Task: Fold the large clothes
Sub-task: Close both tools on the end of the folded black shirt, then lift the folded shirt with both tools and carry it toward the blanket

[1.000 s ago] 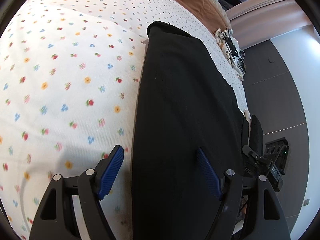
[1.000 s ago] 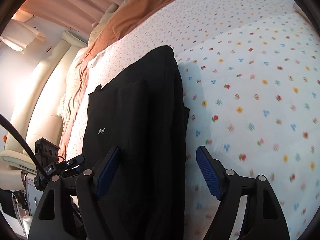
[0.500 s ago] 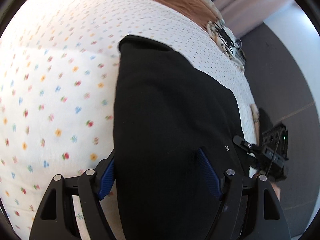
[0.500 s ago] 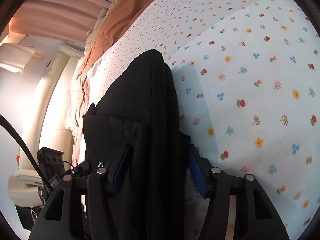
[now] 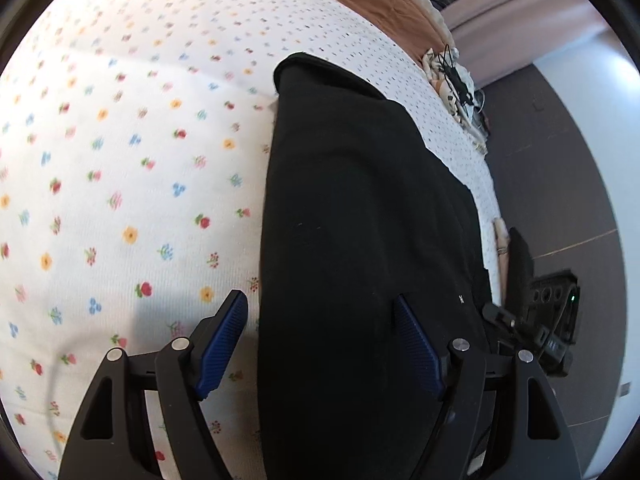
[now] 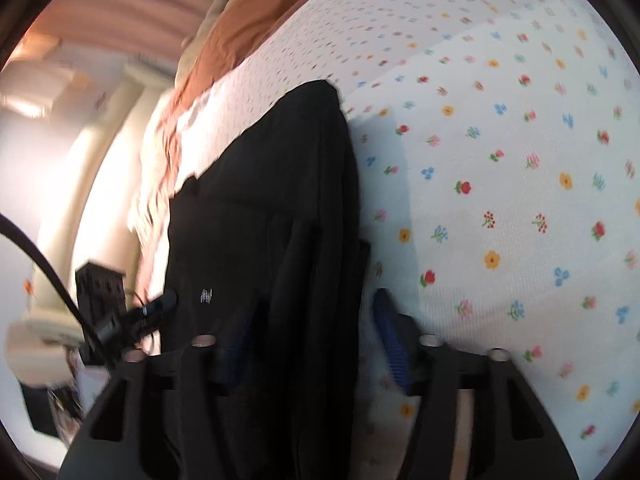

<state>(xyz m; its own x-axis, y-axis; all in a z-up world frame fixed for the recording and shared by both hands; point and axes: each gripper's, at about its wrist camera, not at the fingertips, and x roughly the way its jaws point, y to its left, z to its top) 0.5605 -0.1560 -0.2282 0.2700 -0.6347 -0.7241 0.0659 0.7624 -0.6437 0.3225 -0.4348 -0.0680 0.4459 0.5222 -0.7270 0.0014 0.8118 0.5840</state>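
Black garment [image 5: 360,240] between both tongs' spread fingers, on floral sheet [image 5: 120,160].

We see bright, even light; fisheye bending at the edges; the right wrist view smears with motion blur.

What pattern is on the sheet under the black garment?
The sheet is white with small red, blue and orange flowers; the left wrist view shows it best.
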